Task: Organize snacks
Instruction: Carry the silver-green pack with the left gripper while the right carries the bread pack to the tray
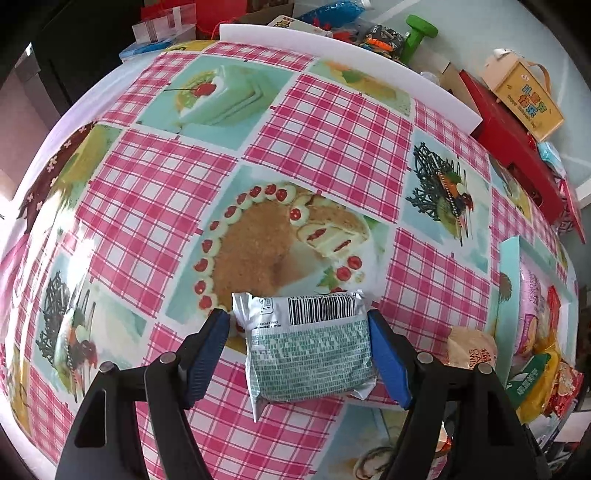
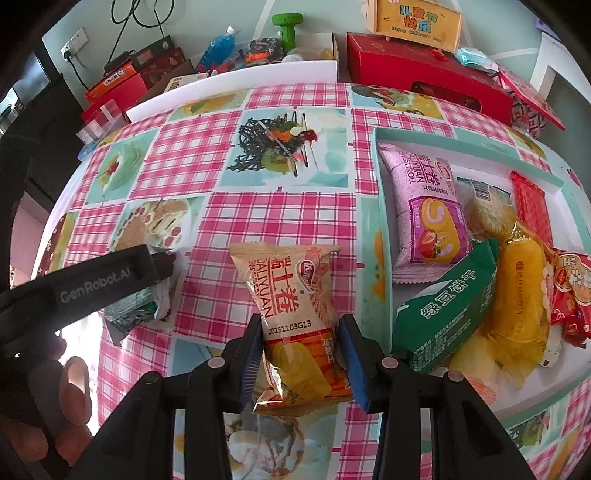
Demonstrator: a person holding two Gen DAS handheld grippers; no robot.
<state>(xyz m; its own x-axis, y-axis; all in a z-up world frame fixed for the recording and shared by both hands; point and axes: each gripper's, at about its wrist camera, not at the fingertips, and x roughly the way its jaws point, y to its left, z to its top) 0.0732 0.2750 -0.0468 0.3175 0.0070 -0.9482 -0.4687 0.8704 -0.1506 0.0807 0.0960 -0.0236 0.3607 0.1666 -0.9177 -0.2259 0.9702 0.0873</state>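
A green-and-white snack packet point(image 1: 310, 354) with a barcode lies on the checked tablecloth point(image 1: 332, 125). My left gripper point(image 1: 295, 315) stands open around it; the right pad touches it and a small gap shows at the left pad. The right wrist view also shows this packet point(image 2: 133, 310), partly hidden under the left gripper's black body. My right gripper point(image 2: 300, 318) is shut on an orange swiss-roll packet point(image 2: 291, 295), just left of a pale teal tray point(image 2: 384, 258). In the tray lie a pink roll packet point(image 2: 424, 214), a green biscuit packet point(image 2: 447, 306), a yellow one point(image 2: 517, 295) and red ones.
A white foam board point(image 1: 351, 48) lines the table's far edge. Behind it stand a red box point(image 2: 424, 74), a yellow wooden box point(image 2: 417, 18), a green dumbbell point(image 2: 288, 26) and other clutter. A person's hand point(image 2: 74, 387) holds the left gripper.
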